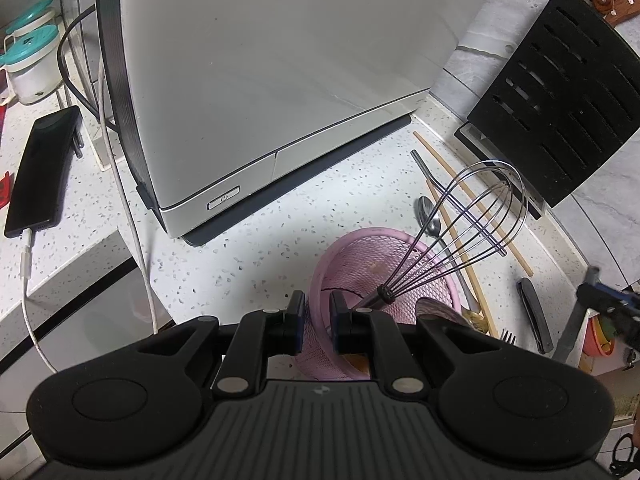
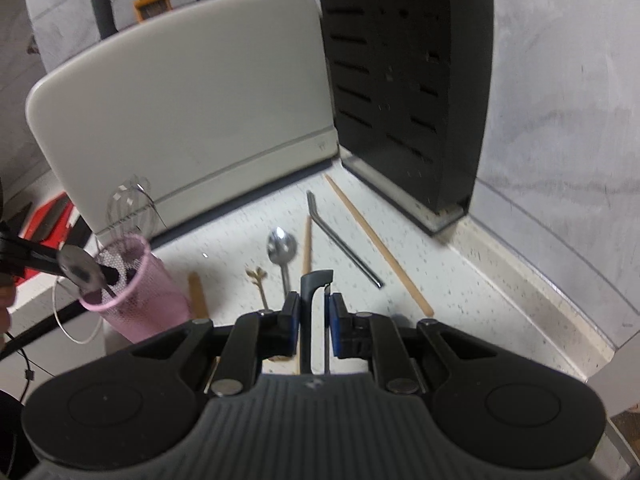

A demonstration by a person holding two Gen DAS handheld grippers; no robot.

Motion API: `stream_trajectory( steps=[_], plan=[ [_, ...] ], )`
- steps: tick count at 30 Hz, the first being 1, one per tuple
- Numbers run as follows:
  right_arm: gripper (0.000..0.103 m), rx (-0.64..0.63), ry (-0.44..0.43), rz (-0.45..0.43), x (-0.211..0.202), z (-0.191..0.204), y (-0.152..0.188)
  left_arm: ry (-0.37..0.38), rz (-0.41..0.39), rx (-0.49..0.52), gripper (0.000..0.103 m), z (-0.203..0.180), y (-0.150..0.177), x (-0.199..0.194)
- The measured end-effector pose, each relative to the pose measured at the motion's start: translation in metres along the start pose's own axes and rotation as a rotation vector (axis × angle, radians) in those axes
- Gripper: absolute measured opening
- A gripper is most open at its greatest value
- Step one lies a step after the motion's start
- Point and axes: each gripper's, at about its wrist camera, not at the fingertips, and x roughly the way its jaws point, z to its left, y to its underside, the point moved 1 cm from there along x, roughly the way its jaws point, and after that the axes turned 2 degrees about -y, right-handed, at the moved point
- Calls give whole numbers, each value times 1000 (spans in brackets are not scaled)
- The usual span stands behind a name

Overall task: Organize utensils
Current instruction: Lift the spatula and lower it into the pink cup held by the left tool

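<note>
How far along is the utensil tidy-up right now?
Early on. Done: the whisk stands in the pink mesh holder, whose rim the left gripper pinches. In hand: the right gripper is shut on a dark-handled utensil. Left on the counter: the spoon, the metal straw, the chopsticks and a gold fork.

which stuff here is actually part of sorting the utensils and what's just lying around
Part of the job:
pink mesh holder, gripped at its rim by the left gripper
whisk in it
dark-handled tool in the right gripper
spoon, metal straw, chopsticks on the counter

Just lying about:
white appliance
black knife block
phone on charge
</note>
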Motion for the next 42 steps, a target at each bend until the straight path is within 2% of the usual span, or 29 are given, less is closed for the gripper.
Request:
stream_trajectory(
  steps=[12, 20, 35, 42],
  plan=[
    [12, -41, -48, -149, -38, 30, -30, 5, 8, -9, 13, 1, 0, 3],
    [12, -44, -136, -244, -61, 60, -58, 5, 12, -9, 13, -2, 1, 5],
    [12, -43, -200, -242, -43, 95, -87, 20, 17, -17, 15, 1, 0, 4],
    [12, -43, -244, -250, -45, 106, -86, 21, 18, -18, 15, 0, 0, 4]
  ],
)
